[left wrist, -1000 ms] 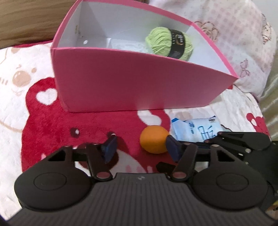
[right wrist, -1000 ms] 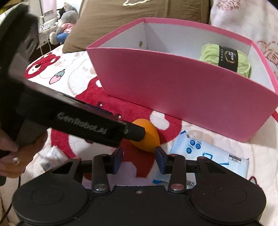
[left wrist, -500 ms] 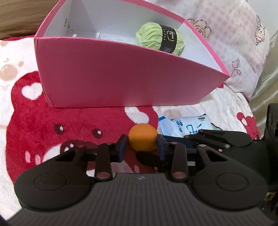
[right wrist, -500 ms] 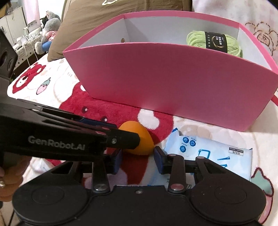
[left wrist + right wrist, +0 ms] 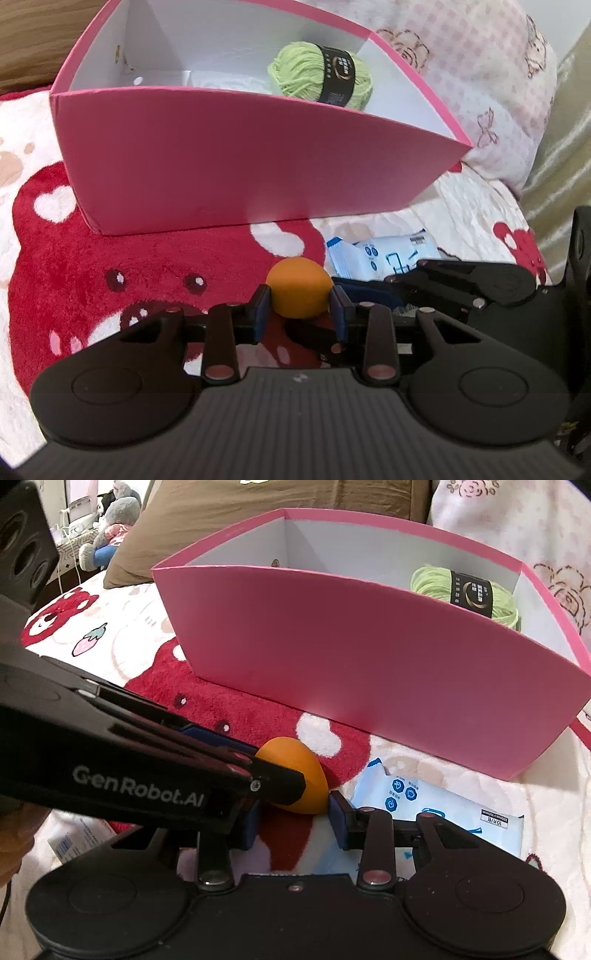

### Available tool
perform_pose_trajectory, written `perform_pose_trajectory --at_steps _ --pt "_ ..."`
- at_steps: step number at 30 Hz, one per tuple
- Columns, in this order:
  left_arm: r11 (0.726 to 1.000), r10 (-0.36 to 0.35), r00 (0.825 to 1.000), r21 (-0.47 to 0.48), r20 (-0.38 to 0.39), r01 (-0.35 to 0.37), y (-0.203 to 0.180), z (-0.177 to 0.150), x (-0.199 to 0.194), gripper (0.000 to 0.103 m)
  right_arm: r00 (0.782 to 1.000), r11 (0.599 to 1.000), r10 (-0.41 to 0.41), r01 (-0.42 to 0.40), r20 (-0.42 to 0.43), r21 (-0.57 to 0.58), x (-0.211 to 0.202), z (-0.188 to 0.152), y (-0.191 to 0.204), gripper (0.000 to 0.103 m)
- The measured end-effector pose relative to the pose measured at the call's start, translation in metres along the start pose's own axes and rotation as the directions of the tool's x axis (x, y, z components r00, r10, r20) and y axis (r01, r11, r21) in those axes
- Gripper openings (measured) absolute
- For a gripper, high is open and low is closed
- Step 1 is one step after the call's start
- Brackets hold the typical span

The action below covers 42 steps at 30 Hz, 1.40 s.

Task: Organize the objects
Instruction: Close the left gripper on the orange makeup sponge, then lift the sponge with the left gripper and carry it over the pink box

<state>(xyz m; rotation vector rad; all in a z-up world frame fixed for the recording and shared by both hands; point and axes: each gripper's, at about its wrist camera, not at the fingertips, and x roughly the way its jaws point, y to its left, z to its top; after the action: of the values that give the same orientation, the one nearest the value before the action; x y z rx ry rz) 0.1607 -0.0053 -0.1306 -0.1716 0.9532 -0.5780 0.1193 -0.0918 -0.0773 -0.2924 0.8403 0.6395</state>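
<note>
Left wrist view has the left gripper (image 5: 299, 314) closed on the orange egg-shaped sponge (image 5: 298, 293) just above the bed, pink box (image 5: 240, 166) straight ahead, while the right gripper (image 5: 291, 821) idles half-open beside it.

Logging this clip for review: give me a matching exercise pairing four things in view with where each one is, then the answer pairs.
Things:
1. green yarn ball
2. orange sponge
3. wipes packet
4. brown pillow

Places:
A. flat on the blanket in front of the pink box
B. behind the pink box
C. inside the pink box
D. between the left gripper fingers

Pairs: 1-C, 2-D, 3-A, 4-B
</note>
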Motion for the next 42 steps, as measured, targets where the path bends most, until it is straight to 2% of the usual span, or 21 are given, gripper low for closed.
perform_pose_trajectory --at_steps 4,8,11,19,28,34,42 --pt "1.000 -0.004 1.000 0.011 -0.008 0.004 -0.004 0.000 -0.003 0.032 1.000 0.999 -0.021 0.021 0.015 -0.044 -0.006 -0.001 0.004 0.043" --pt "0.999 -0.049 0.999 -0.005 0.006 0.049 -0.007 0.006 -0.012 0.034 0.998 0.994 -0.050 0.053 0.041 -0.096 -0.015 -0.003 0.009 0.044" --pt "0.998 -0.056 0.998 0.014 0.008 0.056 -0.012 0.007 -0.016 0.034 0.997 0.993 -0.052 0.058 0.059 -0.106 -0.024 -0.004 0.007 0.044" --pt "0.990 -0.110 0.994 -0.085 0.010 0.111 -0.015 0.005 -0.020 0.041 0.996 0.995 -0.038 0.045 0.080 -0.093 -0.037 -0.006 0.004 0.047" --pt "0.991 -0.119 0.993 -0.054 0.007 0.119 -0.031 0.002 -0.031 0.041 0.995 0.994 -0.038 0.048 0.095 -0.103 -0.053 -0.016 0.004 0.048" --pt "0.989 -0.144 0.989 -0.028 0.037 0.145 -0.040 0.004 -0.049 0.041 0.983 0.974 -0.075 0.108 0.165 -0.197 -0.073 -0.019 0.013 0.054" --pt "0.983 -0.181 0.982 -0.014 0.059 0.182 -0.044 0.008 -0.072 0.041 0.976 0.972 -0.040 0.088 0.213 -0.218 -0.097 -0.012 0.008 0.056"
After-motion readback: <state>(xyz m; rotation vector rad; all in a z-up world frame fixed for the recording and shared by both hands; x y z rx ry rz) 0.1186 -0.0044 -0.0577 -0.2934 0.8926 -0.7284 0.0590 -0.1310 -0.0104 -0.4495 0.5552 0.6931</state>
